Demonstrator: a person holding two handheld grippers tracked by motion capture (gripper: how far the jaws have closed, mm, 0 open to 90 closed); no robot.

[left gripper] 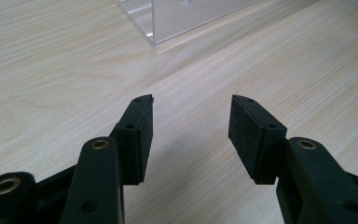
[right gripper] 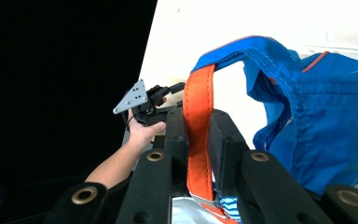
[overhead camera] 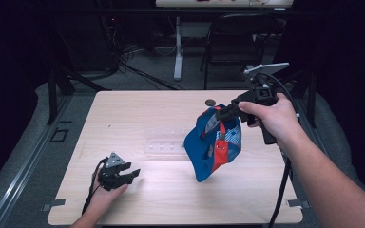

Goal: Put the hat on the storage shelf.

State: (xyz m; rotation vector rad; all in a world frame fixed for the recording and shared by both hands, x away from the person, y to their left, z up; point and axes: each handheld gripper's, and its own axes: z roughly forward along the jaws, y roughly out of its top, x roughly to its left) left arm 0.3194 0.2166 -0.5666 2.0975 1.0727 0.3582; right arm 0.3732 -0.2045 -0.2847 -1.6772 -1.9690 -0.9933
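The right gripper (overhead camera: 224, 112), raised at about two o'clock over the table (overhead camera: 138, 114), had its jaws clamped on the orange strap (right gripper: 198, 135) of a blue bag (overhead camera: 214, 145), which hung clear of the wood. At about seven o'clock the left gripper (overhead camera: 132, 173) lay low with jaws apart, a clear box (left gripper: 168, 18) ahead of it.

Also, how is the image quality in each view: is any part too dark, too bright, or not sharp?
High view: the table is lit evenly, the surroundings nearly black. Left gripper view: sharp on the open fingers, with a soft shadow between them and the clear box slightly soft. Right gripper view: the tabletop is overexposed to white, the left part black; the orange strap is sharp.
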